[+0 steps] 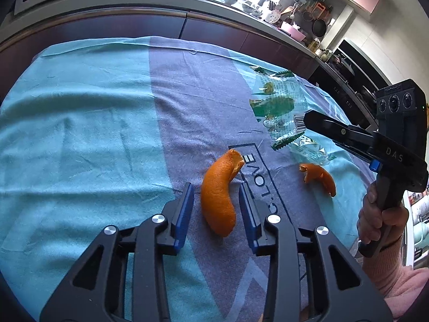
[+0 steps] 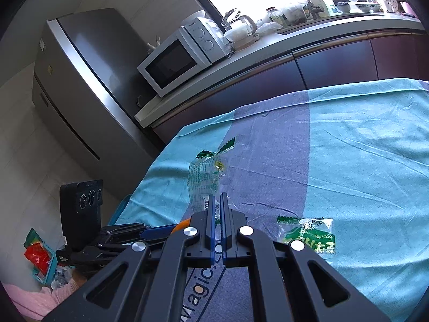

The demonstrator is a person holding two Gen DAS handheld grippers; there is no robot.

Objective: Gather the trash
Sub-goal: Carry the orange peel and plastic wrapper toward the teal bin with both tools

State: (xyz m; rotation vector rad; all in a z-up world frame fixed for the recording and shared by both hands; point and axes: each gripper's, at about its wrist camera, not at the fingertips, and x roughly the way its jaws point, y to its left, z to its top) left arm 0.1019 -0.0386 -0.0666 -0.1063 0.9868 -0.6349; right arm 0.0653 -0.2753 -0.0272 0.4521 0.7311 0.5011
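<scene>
I have the left gripper (image 1: 216, 191) low over the cloth (image 1: 80, 134) with its jaws apart, straddling the big orange peel (image 1: 218, 201) without pinching it; there is daylight on both sides. That peel looks light and leathery, curved and a bit springy, so I judge the thick middle the place to squeeze, not the torn tip. A smaller peel (image 1: 320, 178) lies well off toward the right gripper (image 1: 308, 118), whose jaws are together; the right wrist view shows the pads closed over the near edge of the clear wrapper (image 2: 203, 179), though whether they pinch it I cannot tell. The wrappers look featherweight, crinkly and slippery (grab an edge, I reckon). A second wrapper (image 2: 308, 234) is half hidden behind my right linkage, and no bin is clearly in view
</scene>
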